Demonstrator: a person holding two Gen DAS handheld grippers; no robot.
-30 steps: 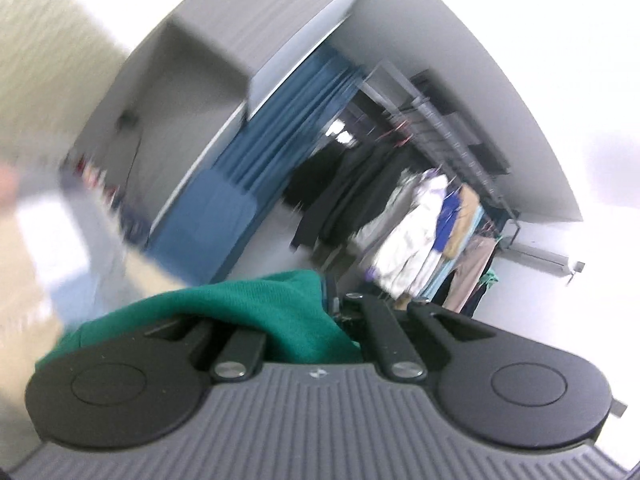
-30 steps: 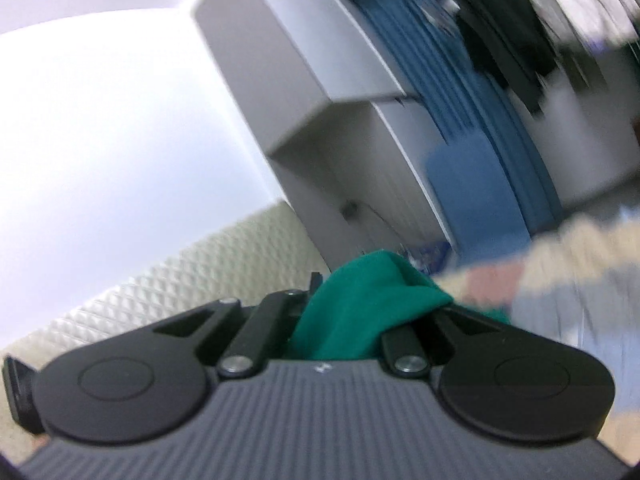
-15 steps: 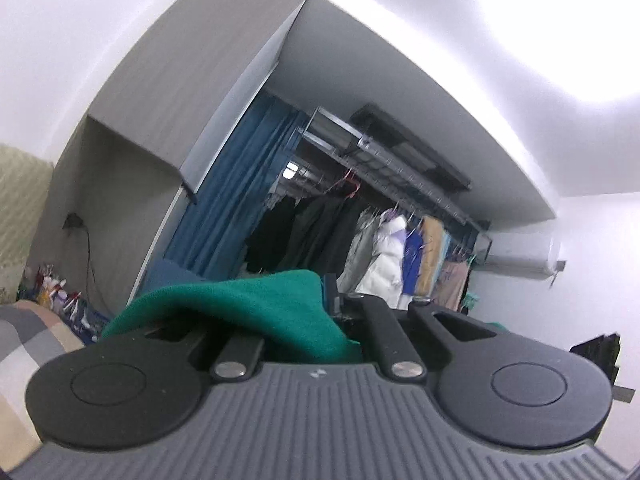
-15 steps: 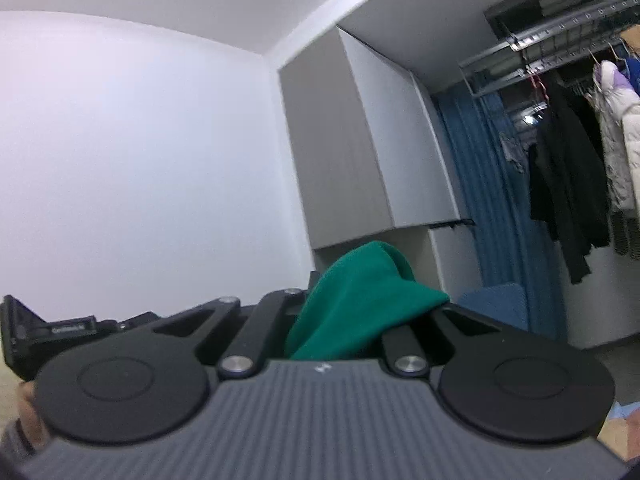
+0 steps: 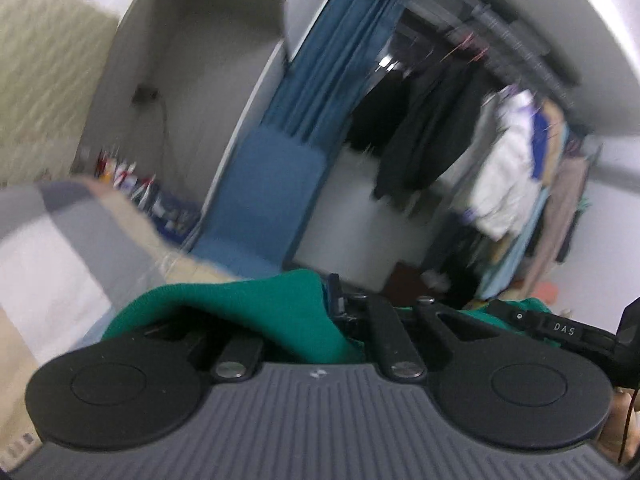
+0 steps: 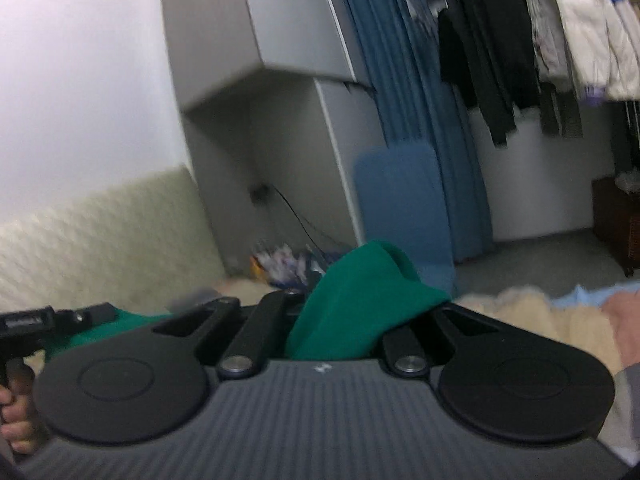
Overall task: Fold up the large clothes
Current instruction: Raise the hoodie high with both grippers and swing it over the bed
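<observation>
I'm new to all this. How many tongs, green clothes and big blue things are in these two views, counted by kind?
Tongs: 2, the left tongs and the right tongs, each with cloth in it; the left jaws are opening
Green garment: 1
Blue curtain: 1
Blue panel leaning below the curtain: 1
Total: 5

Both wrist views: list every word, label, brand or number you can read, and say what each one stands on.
"DAS": white letters on the black bar of the right gripper, seen at the right edge of the left wrist view.
Small pale mark on the grey body of the left gripper: too small to read.
Pale lettering on the black bar of the left gripper, in the right wrist view: blurred, unreadable.
Packages on the floor: print too blurred to read.
</observation>
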